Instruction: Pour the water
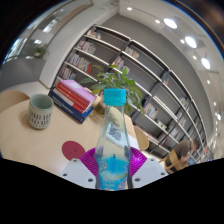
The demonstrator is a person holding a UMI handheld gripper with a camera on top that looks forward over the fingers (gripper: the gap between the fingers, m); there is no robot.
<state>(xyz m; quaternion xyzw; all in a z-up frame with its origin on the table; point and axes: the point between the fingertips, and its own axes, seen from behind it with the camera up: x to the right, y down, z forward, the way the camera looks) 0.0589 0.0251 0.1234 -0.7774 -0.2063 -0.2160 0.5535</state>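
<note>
the main risk, judged from how things stand, is a spill short of the target. the water bottle (113,140) is held upright and its light blue cap (116,97) appears to be on; if so, nothing can be poured until the cap is taken off, and a tilt made with it in place would achieve nothing. the likely receiver, a pale ribbed cup (40,111), stands well apart from the bottle, off to one side on the light round table (30,145), so a tilt begun here would send water onto the tabletop rather than into it. a slip is also possible: the bottle is smooth and clear, and it is gripped low on the body, so it could be rotated or slid between the pads when tipped. a stack of books (73,97) lies just beyond the cup and could be wetted by an overshoot.

the gripper (112,168) is closed about the lower part of the bottle, with a magenta pad (90,161) pressed against it on either side; the fingers are spread only as far as the bottle's width. the bottle rises straight up between them, in front of a leafy potted plant (120,78) and long bookshelves (120,55) behind. whether its base is lifted off the table or resting cannot be told, since the bottom is hidden.
</note>
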